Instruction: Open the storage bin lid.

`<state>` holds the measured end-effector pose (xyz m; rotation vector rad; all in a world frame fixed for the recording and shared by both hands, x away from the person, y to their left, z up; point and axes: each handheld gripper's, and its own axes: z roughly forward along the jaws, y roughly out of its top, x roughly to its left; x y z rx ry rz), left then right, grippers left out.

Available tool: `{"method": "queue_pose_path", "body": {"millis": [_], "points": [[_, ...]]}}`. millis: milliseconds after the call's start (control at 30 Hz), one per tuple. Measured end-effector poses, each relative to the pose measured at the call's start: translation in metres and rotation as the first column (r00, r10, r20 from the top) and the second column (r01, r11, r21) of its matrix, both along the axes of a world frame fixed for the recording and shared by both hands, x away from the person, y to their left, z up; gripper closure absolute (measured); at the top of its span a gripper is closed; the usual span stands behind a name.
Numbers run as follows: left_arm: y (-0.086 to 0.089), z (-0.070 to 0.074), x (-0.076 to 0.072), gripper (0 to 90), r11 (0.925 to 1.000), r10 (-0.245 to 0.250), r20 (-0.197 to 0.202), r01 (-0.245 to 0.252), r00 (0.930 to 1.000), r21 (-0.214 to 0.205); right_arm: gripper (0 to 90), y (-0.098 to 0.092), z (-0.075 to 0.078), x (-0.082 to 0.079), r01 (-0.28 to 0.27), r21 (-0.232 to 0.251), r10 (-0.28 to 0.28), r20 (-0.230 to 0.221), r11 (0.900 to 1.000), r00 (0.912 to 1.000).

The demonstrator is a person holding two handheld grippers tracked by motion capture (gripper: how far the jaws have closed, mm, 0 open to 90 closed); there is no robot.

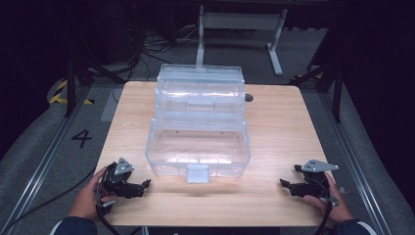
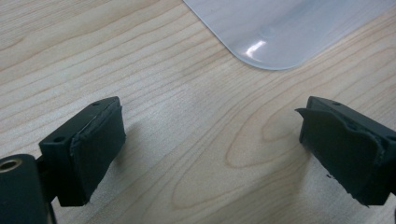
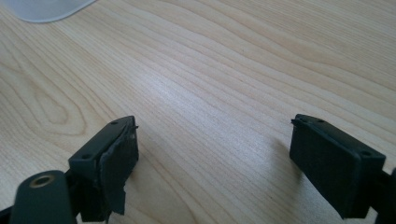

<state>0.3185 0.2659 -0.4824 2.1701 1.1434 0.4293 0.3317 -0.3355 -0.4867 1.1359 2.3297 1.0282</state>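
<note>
In the left tool view the picture's top edge cuts off the clear box, leaving one rounded corner; the right tool view shows a sliver.

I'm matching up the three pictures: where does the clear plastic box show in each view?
High view: the clear plastic box stands mid-table, lid open, between the two grippers.
Left gripper view: one rounded corner at the top, right of centre.
Right gripper view: a sliver of a corner at the top left edge.
Shared landmark: the light wooden table, whose grain runs under the box in all three.
</note>
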Motion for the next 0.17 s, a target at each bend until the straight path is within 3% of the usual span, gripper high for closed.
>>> {"method": "queue_pose_path", "body": {"millis": [167], "points": [[0.0,0.0,0.0001,7.2,1.0,0.0,0.0,0.0,1.0,0.0,15.7,0.0,0.0,0.0,0.0,0.0,0.0,0.0,1.0,1.0]]}}
